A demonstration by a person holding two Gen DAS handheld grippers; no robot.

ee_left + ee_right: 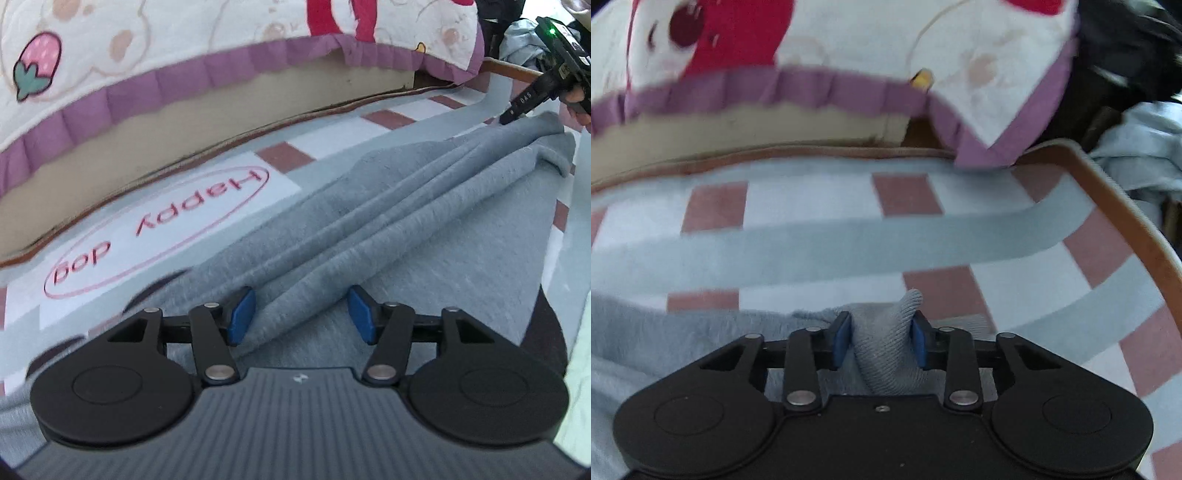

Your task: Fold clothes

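Left wrist view. Grey garment [388,229] spread on a checked blanket [332,136] of pale blue, white and brick-red squares, bunched into long ridges running from lower centre toward upper right. Left gripper [301,315] low over the near end of those ridges, blue pads [242,314] standing apart on either side of a ridge; left pad at the fabric's edge, right pad clear of it, so jaws open and nothing clamped. "Happy dog" label [159,229] in a pink oval printed on the blanket, just left of the garment. Quilted cover [221,40] with purple frill and strawberry print raised behind the blanket. Right gripper [513,116] at upper right, tip down at the far corner of the garment; jaw state not readable from here.

Right wrist view. Right gripper [881,341] closed on a twisted fold of the grey garment [886,350], both blue pads [841,341] pressed against the cloth, a small peak of fabric standing up beyond them. Rest of the garment trailing to lower left over the checked blanket [812,206]. Brown piping [1126,206] edging the blanket at right. Quilted cover [997,48] behind, blurred. Crumpled pale blue cloth [1145,155] beyond the piping at far right.
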